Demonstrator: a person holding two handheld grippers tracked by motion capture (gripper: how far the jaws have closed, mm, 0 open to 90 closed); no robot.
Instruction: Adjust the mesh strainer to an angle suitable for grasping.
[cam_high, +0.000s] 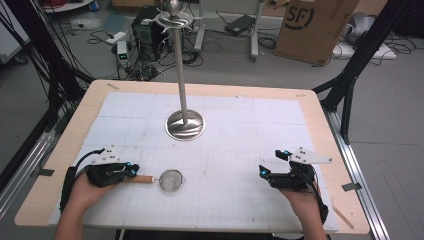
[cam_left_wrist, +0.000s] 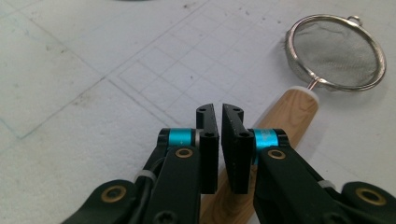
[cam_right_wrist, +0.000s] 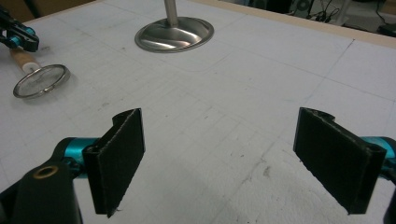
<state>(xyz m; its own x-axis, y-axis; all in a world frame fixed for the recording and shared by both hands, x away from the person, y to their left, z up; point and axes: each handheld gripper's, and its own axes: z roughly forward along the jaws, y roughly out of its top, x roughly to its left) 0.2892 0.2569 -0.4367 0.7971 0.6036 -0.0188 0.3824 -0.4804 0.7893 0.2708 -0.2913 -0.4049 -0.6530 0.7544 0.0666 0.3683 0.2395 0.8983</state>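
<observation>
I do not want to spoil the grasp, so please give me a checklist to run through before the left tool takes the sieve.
1. Left tool over the handle: ok, the jaws stand just above it.
2. Left jaws wide enough for the handle: not ok, only a narrow gap, with nothing in it.
3. Sieve lying flat, rim up: ok.
4. Right tool open, empty and well away from the sieve: ok.
5. Stand upright: ok.
6. Stand's hooks free: cannot tell, too small.

Strainer (cam_left_wrist: 336, 51) silver mesh, light wood-grain handle; mat (cam_high: 225, 150) white, gridded
</observation>
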